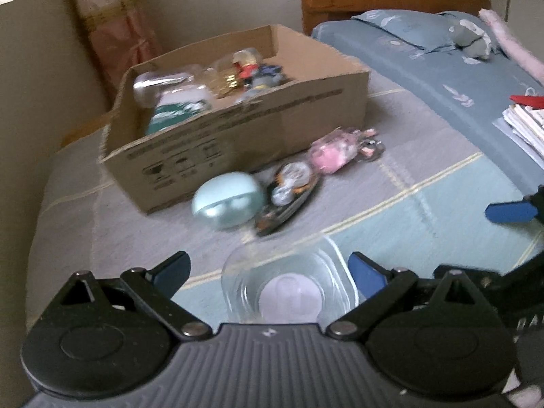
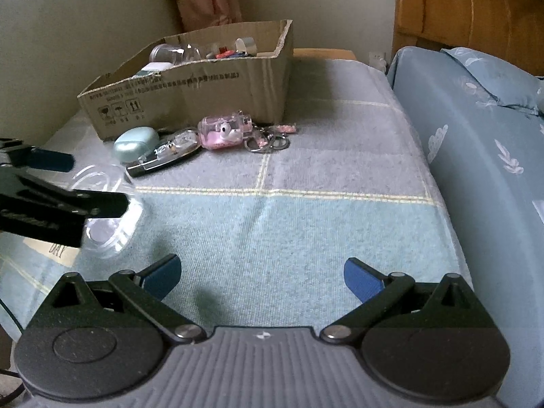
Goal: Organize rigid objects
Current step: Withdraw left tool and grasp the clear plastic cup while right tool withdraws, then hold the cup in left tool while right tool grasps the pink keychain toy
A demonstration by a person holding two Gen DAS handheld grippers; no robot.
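At nine o'clock in the right wrist view, the left gripper [image 2: 98,183] has its jaws spread either side of a clear plastic container [image 1: 289,285], not gripping it. Beyond, at eleven o'clock, sits the cardboard box [image 2: 190,98] holding several items; before it lie a mint earbud case [image 2: 134,144], a dark flat packet [image 2: 163,158] and a pink keychain case [image 2: 224,132] — all on the checked bedspread [image 2: 306,221]. The right gripper [image 2: 261,277] hangs with its jaws apart — holding nothing.
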